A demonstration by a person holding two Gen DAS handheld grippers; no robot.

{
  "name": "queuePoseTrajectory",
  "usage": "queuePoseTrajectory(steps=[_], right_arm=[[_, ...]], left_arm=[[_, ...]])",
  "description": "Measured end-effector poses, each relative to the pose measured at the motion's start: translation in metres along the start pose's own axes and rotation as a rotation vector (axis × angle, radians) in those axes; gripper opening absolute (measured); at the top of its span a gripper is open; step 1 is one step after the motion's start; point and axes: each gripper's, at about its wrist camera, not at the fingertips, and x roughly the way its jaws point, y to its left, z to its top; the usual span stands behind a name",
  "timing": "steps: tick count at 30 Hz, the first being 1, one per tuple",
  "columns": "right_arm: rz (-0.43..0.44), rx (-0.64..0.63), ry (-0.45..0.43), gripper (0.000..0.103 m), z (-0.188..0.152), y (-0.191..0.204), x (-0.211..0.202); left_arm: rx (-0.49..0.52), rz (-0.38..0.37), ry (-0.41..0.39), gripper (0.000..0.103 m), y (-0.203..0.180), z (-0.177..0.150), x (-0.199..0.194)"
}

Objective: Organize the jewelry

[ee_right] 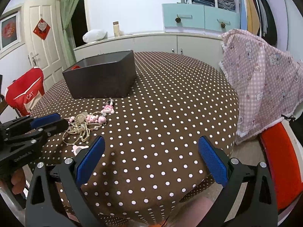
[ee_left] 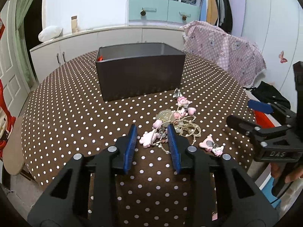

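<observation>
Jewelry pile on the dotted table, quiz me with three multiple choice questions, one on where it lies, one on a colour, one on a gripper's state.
1. Where does the jewelry pile lie relative to the dark box?
A. inside the box
B. on the tablecloth in front of the box
C. on the white cabinet

2. What colour are the gripper pads?
A. blue
B. yellow
C. white

3. How is the right gripper?
A. shut on a necklace
B. shut and empty
C. open and empty

Answers: 1 B, the pile rests on the polka-dot tablecloth, on the near side of the box. 2 A, every pad shows blue. 3 C, its jaws stand wide apart over bare cloth.
</observation>
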Motion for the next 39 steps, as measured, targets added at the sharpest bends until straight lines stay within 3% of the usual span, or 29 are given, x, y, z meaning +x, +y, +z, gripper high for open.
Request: queuePoseTrajectory(steps=[1, 3, 9, 22, 26, 29, 31, 32, 33, 36, 39], right_arm=[[0.001, 0.007, 0.004, 0.095, -0.001, -0.001, 0.000], [0.004, 0.017, 0.007, 0.095, -0.001, -0.002, 0.001], [0.009, 0.021, 0.006, 0.095, -0.003, -0.003, -0.001], [0.033, 0.040, -0.001, 0.095, 0.002, -0.007, -0.003], [0.049, 0.027, -0.009, 0.095, 0.006, -0.002, -0.004], [0.059, 0.016, -0.009, 0.095, 0.006, 0.002, -0.003], [0.065, 0.008, -0.003, 0.095, 0.006, 0.005, -0.002], [0.065, 0.005, 0.001, 0.095, 0.005, 0.006, -0.002], [0.064, 0.003, 0.005, 0.095, 0.005, 0.006, -0.001], [0.063, 0.010, 0.009, 0.095, 0.003, 0.004, -0.002], [0.054, 0.020, 0.012, 0.095, 0.002, 0.000, -0.002]], left_arm=[[0.005, 0.006, -0.009, 0.033, -0.001, 0.000, -0.001], [0.003, 0.027, -0.018, 0.019, -0.001, 0.001, 0.000], [-0.009, 0.025, -0.002, 0.006, -0.001, 0.002, 0.005], [0.006, 0.036, -0.115, 0.003, -0.003, 0.023, -0.025], [0.016, 0.019, -0.148, 0.003, 0.000, 0.029, -0.037], [0.050, -0.041, -0.111, 0.004, -0.003, 0.025, -0.035], [0.073, -0.047, -0.070, 0.021, -0.007, 0.020, -0.028], [0.080, -0.050, -0.058, 0.060, -0.009, 0.018, -0.026], [0.082, -0.059, -0.061, 0.077, -0.010, 0.016, -0.024], [0.092, -0.128, -0.101, 0.077, -0.017, 0.013, -0.027], [0.138, -0.082, -0.083, 0.076, -0.028, 0.015, -0.017]])
